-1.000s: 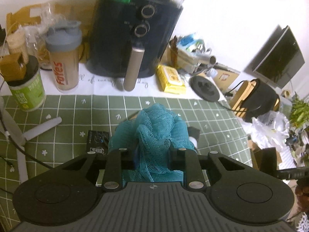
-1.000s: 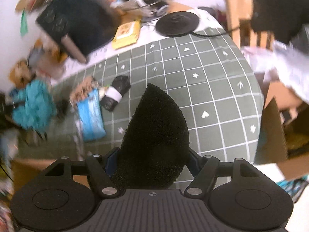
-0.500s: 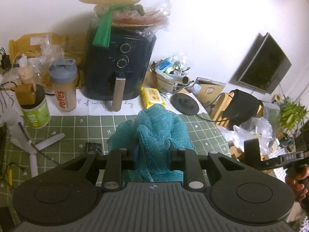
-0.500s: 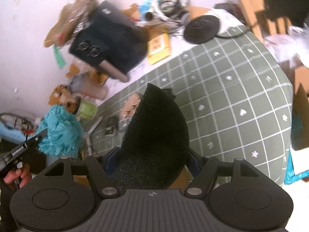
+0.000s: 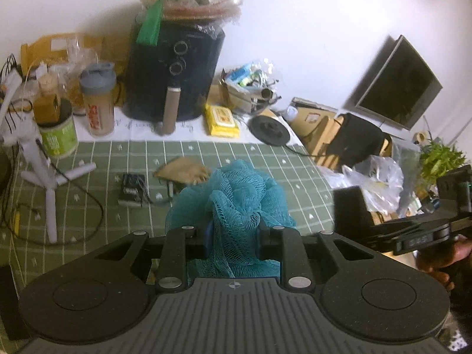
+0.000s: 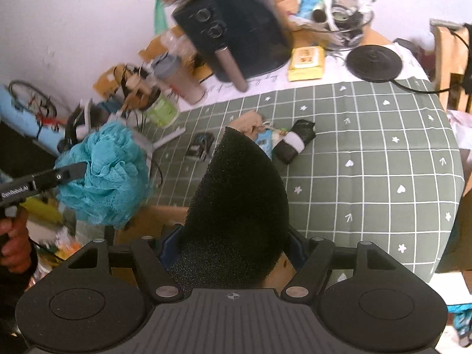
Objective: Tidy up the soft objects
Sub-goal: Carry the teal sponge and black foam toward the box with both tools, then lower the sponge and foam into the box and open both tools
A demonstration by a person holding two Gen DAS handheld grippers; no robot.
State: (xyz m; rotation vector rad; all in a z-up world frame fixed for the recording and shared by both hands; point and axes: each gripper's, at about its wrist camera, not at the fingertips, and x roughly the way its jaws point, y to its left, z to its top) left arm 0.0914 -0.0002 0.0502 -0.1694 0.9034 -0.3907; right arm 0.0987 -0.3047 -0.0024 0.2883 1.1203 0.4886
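Here, teal mesh loofah, scrunched.

Shaker bottle is showing vertical red lettering, too blurred to read. White cloth is carrying illegible cursive script.

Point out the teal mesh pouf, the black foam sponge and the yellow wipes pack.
teal mesh pouf (image 5: pixel 236 194), left wrist view, middle of the netting.
black foam sponge (image 6: pixel 239 203), right wrist view, centre of its face.
yellow wipes pack (image 5: pixel 221 120), left wrist view, top face.
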